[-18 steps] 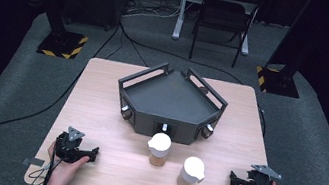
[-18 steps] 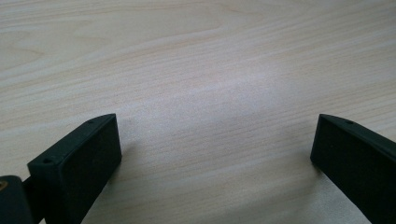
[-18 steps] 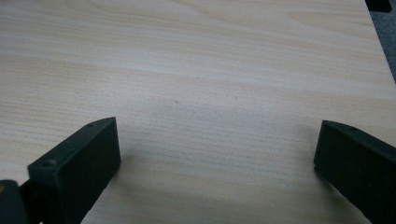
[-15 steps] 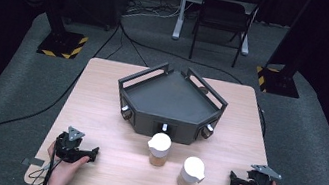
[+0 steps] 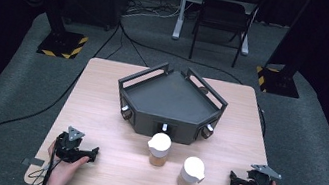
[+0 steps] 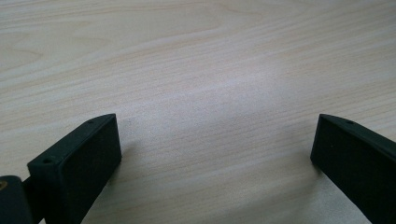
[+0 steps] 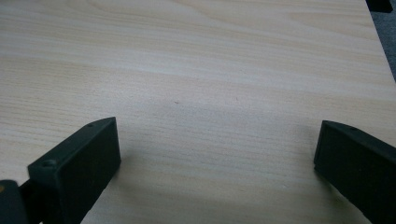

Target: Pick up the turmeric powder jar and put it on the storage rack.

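Nothing looks begun — left gripper (image 5: 92, 151) and right gripper (image 5: 235, 179) rest near table's (image 5: 101, 92) front corners, jaws spread wide, holding nothing. Two white-lidded cups (image 5: 159, 148) (image 5: 191, 172) stand toward front edge, contents hidden; dark tray (image 5: 171, 101) near the back edge sits empty.

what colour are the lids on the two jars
White, on both jars; clearest in the high view.

High view overlooks the table (image 5: 98, 112); gripper views, seemingly close, share its wood.
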